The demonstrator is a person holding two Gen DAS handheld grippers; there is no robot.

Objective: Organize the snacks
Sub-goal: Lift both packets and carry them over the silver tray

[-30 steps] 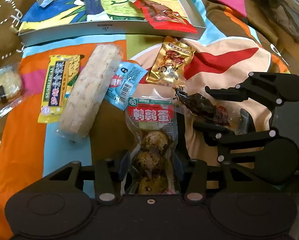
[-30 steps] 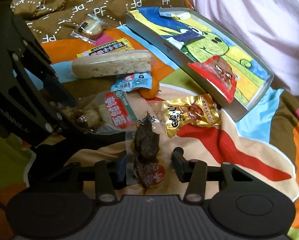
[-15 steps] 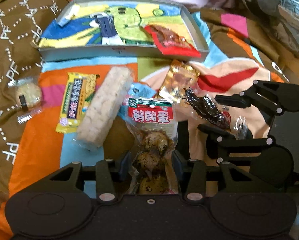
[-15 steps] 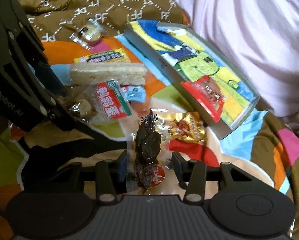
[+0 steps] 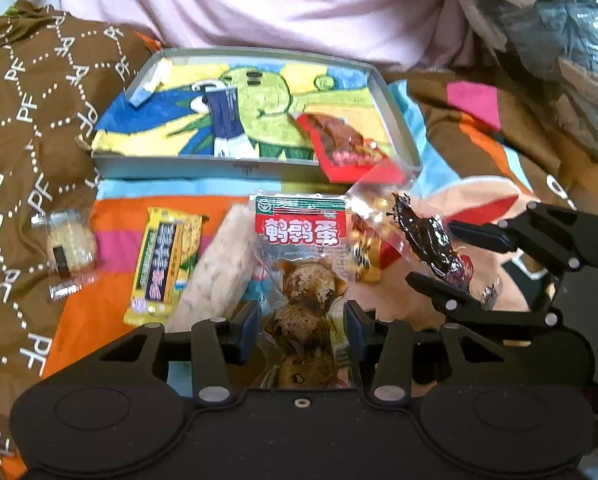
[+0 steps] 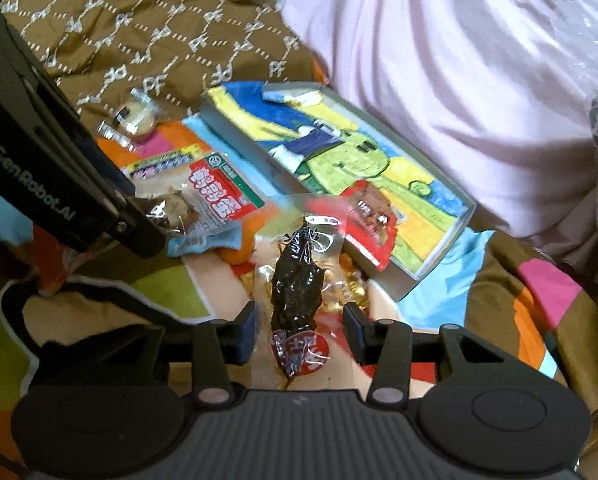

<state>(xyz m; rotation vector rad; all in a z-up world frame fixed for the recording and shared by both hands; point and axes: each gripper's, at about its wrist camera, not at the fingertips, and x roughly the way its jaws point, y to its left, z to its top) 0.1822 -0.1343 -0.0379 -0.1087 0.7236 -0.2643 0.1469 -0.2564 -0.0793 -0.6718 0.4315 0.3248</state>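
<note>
My left gripper [image 5: 301, 320] is shut on a clear packet of quail eggs with a red label [image 5: 303, 256] and holds it above the blanket. To its right, my right gripper [image 5: 431, 252] is shut on a clear packet with a dark meat snack [image 5: 431, 240]. In the right wrist view the dark snack [image 6: 297, 288] stands between the pads of the right gripper [image 6: 301, 320], and the quail egg packet [image 6: 219, 192] hangs from the left gripper's finger [image 6: 139, 232]. Beyond both lies a grey tray with a cartoon lining [image 5: 235, 168] [image 6: 415, 268], with a red packet [image 5: 347, 148] inside.
On the colourful blanket lie a yellow bar [image 5: 163, 264], a long rice cracker [image 5: 219, 272], a round wrapped cookie [image 5: 69, 244], a gold packet [image 5: 363, 248] and a blue packet [image 6: 203, 242]. Pink cloth [image 5: 259, 8] rises behind the tray. Crumpled bags [image 5: 539, 20] sit at the far right.
Both grippers have risen and tipped upward with their packets, which have come off the blanket. The tray and the pink cloth behind it now show further down in both views.
</note>
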